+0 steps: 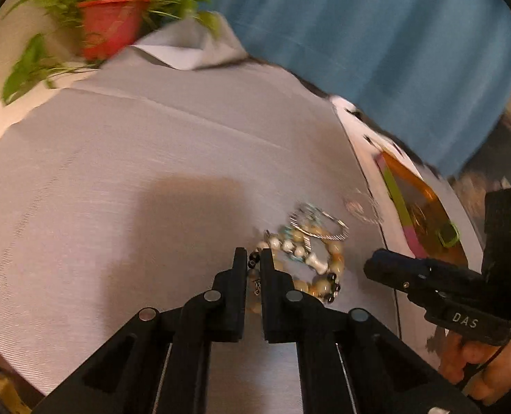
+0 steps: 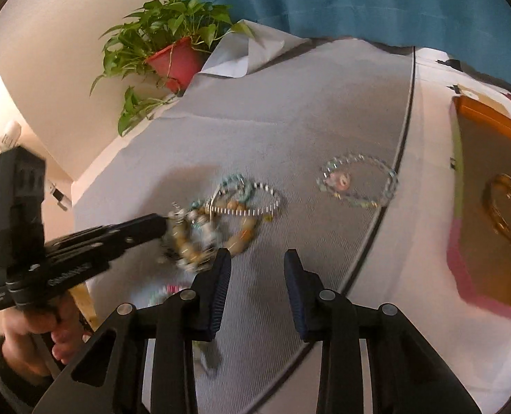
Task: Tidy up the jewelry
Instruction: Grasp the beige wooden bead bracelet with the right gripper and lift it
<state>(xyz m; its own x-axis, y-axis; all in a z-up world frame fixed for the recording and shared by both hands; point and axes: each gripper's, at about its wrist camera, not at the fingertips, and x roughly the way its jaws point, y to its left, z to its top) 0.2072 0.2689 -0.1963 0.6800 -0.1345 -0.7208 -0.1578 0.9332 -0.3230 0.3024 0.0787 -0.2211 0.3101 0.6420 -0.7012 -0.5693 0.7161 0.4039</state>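
- Left gripper [image 1: 254, 258]: fingers nearly closed, pinching a strand of the bead bracelet [image 1: 310, 265] at the edge of the jewelry pile [image 2: 220, 220]; dark beads show in the narrow gap between the tips.
- Right gripper [image 2: 257, 269]: fingers spread wide, nothing between them, held above the grey cloth [image 2: 290, 120] just in front of the pile.
- Pile: tan and white bead bracelets tangled with a silver chain [image 2: 252, 203] and turquoise beads, lying on the cloth; motion blur hides finer detail.
- Clear bracelet [image 2: 359, 183]: lies flat and apart from the pile, near the cloth's right edge.
- Box [image 2: 490, 207]: orange rim, green and pink trim, sits on the white surface to the right of the cloth; a gold bangle [image 2: 505, 208] lies inside.
- Another small beaded piece [image 2: 165, 291] is partly hidden behind the right gripper's left finger.
- Potted plant [image 2: 172, 51]: red pot at the far corner of the cloth, blue curtain [image 2: 359, 0] behind.
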